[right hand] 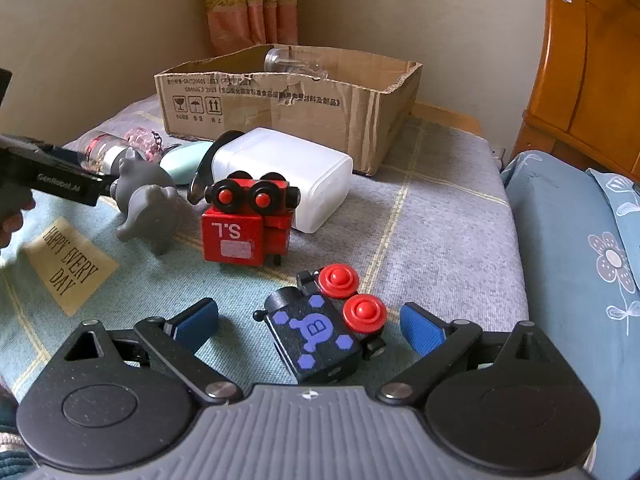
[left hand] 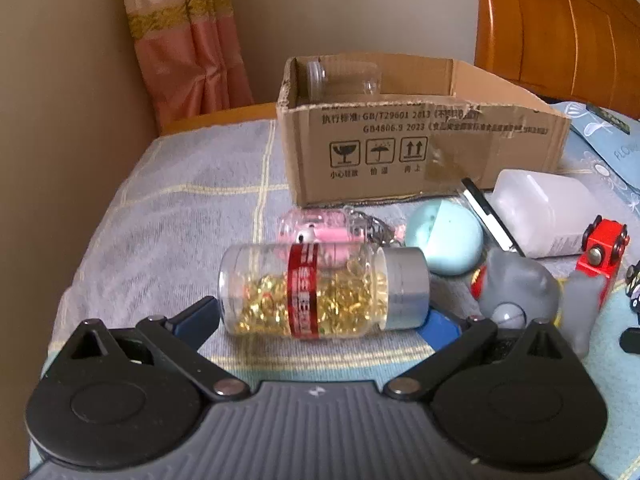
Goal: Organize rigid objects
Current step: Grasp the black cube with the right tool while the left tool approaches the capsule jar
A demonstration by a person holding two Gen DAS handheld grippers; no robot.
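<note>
My left hand-held gripper (left hand: 320, 316) clamps the capsule bottle (left hand: 320, 290) end to end; I carry it level to the cardboard box (left hand: 420, 144). My right hand-held gripper (right hand: 308, 320) straddles the black toy car (right hand: 320, 332) (jaws apart, not touching)

right gripper (right hand: 309, 322): jaws wide; black toy car (right hand: 320, 334) between, untouched

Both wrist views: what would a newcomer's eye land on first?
Probably the clear capsule bottle with a red band and silver cap, lying on its side between the left hand-held gripper's fingers. Next, the black toy block with red wheels, lying between the open right hand-held gripper's fingers, and the brown cardboard box behind.
</note>
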